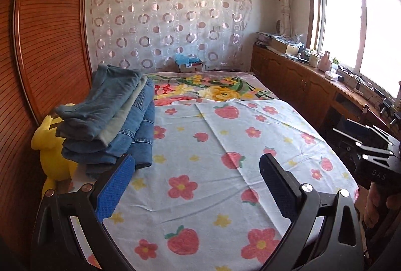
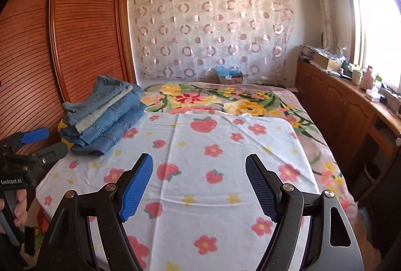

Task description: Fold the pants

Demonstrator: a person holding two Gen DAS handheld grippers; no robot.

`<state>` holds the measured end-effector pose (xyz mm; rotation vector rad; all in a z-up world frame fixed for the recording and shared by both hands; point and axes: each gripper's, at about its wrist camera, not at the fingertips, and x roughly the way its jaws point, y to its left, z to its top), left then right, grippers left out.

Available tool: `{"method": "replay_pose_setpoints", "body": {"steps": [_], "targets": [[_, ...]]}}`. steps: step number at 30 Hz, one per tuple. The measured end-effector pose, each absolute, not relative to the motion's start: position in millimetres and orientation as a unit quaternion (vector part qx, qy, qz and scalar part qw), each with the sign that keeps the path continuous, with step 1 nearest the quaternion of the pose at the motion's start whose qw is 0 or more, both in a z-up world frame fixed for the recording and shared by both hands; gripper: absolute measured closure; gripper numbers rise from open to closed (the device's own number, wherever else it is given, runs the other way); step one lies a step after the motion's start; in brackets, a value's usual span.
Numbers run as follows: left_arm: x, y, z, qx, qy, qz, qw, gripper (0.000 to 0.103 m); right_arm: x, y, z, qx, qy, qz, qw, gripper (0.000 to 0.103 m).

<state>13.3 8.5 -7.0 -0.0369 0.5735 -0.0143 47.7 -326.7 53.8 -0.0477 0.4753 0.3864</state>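
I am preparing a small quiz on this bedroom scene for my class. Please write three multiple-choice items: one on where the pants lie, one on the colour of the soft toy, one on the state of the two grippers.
1. Where is the pile of pants?
A. left edge of the bed, beside the wardrobe
B. on the window counter
C. on the floor

2. What colour is the soft toy under the pile?
A. red
B. yellow
C. green

3. How are the left gripper and right gripper?
A. both shut
B. one holds pants
C. both open, empty

Key: 1 A, the pile sits by the wardrobe; 2 B, yellow plush shows; 3 C, jaws spread, nothing between.
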Motion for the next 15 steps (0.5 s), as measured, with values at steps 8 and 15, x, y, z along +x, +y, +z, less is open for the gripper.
{"method": "replay_pose_setpoints", "body": {"steps": [8,15], "targets": [[1.9,-11.9,21.5,-0.007,0.253,-0.016,0.967,0.003,28.8,-343.7,77.4,0.002,0.211,0.184,0.960,0.025],[-8.4,-12.3,43.2,0.002,0.232,-0.010,0.973,0.003,10.0,-340.5,88.8,0.002,0.182,0.186,0.966,0.025]]}}
